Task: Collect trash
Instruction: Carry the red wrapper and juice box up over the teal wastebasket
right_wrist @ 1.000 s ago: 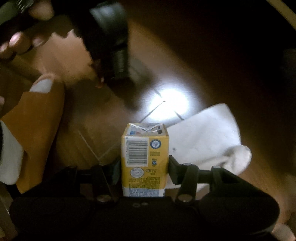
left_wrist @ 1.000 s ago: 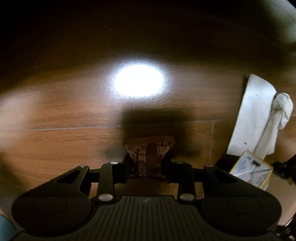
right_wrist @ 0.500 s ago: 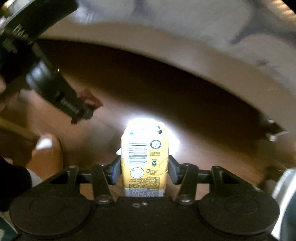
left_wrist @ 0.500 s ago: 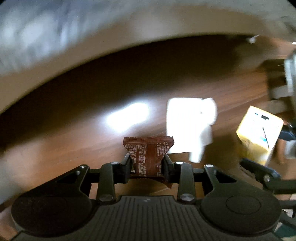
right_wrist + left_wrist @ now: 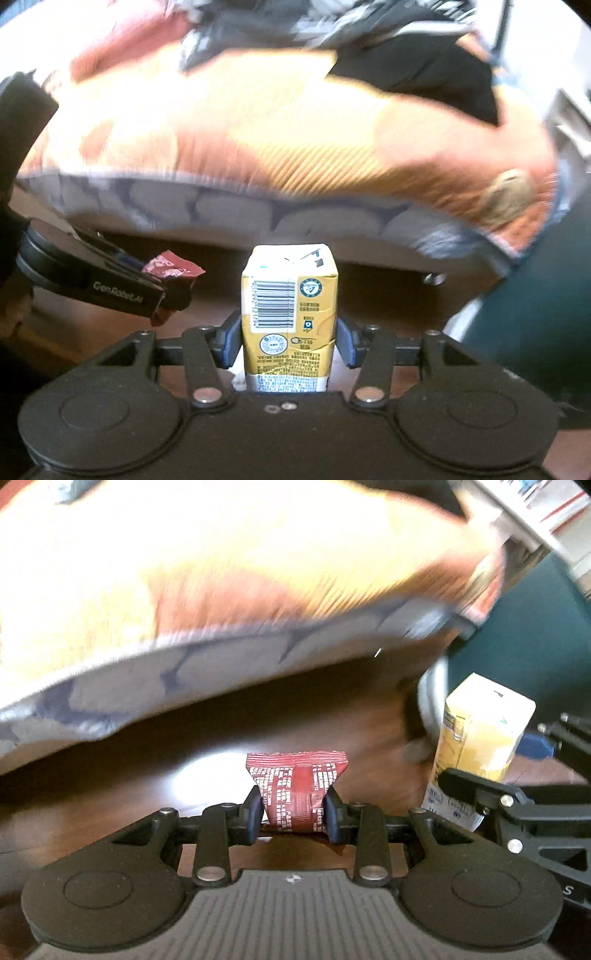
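My left gripper (image 5: 294,806) is shut on a red-brown snack wrapper (image 5: 296,785) with white print, held up in the air. My right gripper (image 5: 289,338) is shut on a yellow drink carton (image 5: 289,321) with a barcode, held upright. The carton also shows at the right of the left wrist view (image 5: 480,734). The left gripper with the wrapper (image 5: 170,271) shows at the left of the right wrist view. The two grippers are side by side and apart.
A bed with an orange ribbed blanket (image 5: 295,133) and a grey patterned mattress edge (image 5: 229,210) fills the upper half of both views. Brown wooden floor (image 5: 110,775) lies below. A dark green object (image 5: 535,295) with a pale round rim stands at the right.
Both grippers have lifted and tilted up from the floor toward the bed, each keeping its item. The white tissue on the floor has left the view.
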